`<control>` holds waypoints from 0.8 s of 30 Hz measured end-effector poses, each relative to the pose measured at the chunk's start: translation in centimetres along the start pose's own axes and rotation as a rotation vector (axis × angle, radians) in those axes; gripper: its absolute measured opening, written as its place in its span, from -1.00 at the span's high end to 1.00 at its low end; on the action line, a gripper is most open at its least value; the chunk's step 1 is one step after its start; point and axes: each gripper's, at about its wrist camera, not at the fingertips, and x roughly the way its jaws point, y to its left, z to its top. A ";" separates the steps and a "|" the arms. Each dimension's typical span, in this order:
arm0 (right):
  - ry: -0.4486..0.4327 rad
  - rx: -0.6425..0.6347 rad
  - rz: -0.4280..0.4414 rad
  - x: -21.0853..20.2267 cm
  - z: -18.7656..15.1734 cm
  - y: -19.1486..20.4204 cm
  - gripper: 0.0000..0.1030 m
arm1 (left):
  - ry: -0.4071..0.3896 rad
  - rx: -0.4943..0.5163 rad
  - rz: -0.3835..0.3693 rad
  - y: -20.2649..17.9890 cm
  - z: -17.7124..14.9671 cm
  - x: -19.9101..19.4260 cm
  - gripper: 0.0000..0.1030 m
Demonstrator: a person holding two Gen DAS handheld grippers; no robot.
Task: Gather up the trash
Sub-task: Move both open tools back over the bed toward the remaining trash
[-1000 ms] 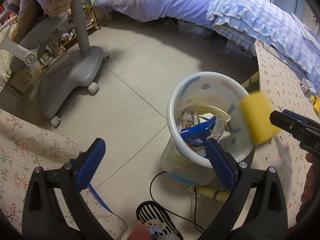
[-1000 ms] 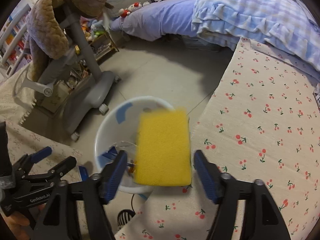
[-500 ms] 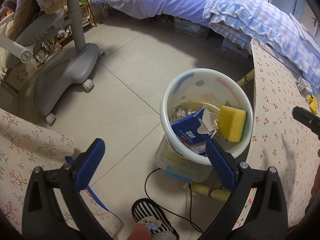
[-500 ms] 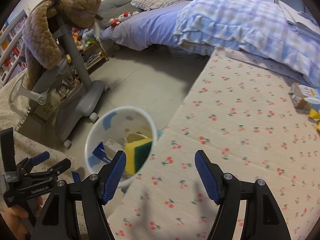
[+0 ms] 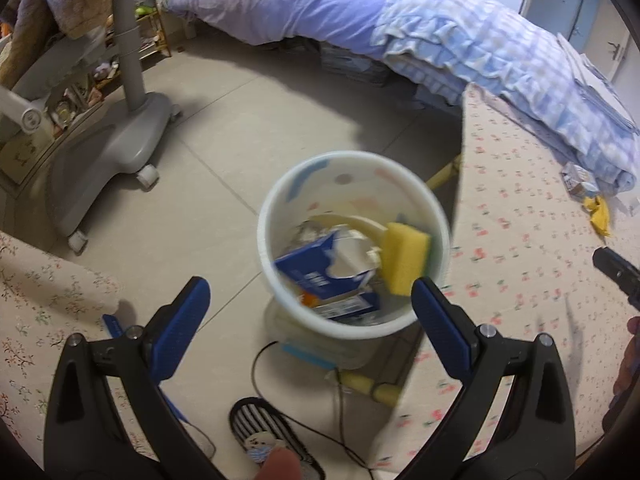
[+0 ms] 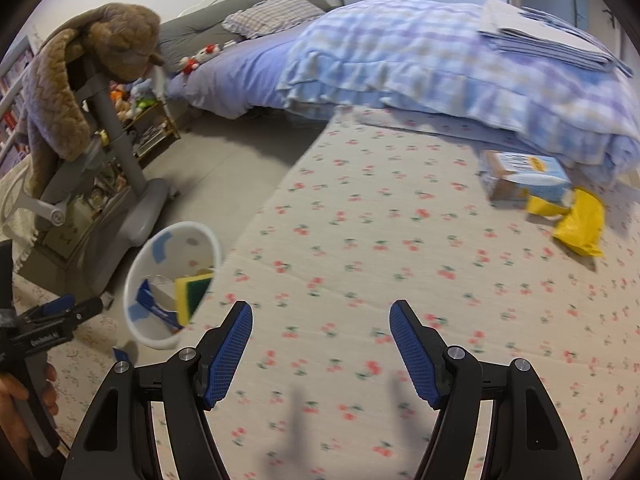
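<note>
- Left wrist view: my left tongs stand apart and empty, above the white plastic trash bucket on the floor. A yellow sponge with a green backing lies inside against a torn blue carton.
- Right wrist view: my right tongs stand apart and empty over the cherry-print tabletop. The remaining trash, a pale blue cardboard box and a crumpled yellow wrapper, lies ahead and to the right, touching each other, nearer my right hand; the box's long axis runs across my tongs.
</note>
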 end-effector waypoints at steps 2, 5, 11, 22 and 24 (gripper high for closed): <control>-0.005 0.014 -0.007 -0.5 -0.2 -1.3 -0.41 | -0.008 0.014 -0.014 -1.3 0.2 -0.2 -0.95; -0.004 0.033 -0.026 -1.1 -0.6 -3.2 -0.41 | -0.015 0.040 -0.038 -3.6 0.4 -0.4 -0.95; -0.019 0.086 -0.050 -2.7 -1.0 -7.0 -0.41 | -0.017 0.078 -0.065 -7.5 0.8 -0.4 -0.95; -0.064 0.182 -0.091 -5.2 0.0 -13.6 -0.41 | -0.034 0.144 -0.101 -14.0 1.3 -0.1 -0.95; -0.076 0.209 -0.102 -5.6 0.3 -15.3 -0.41 | -0.033 0.151 -0.099 -14.9 1.4 0.1 -0.95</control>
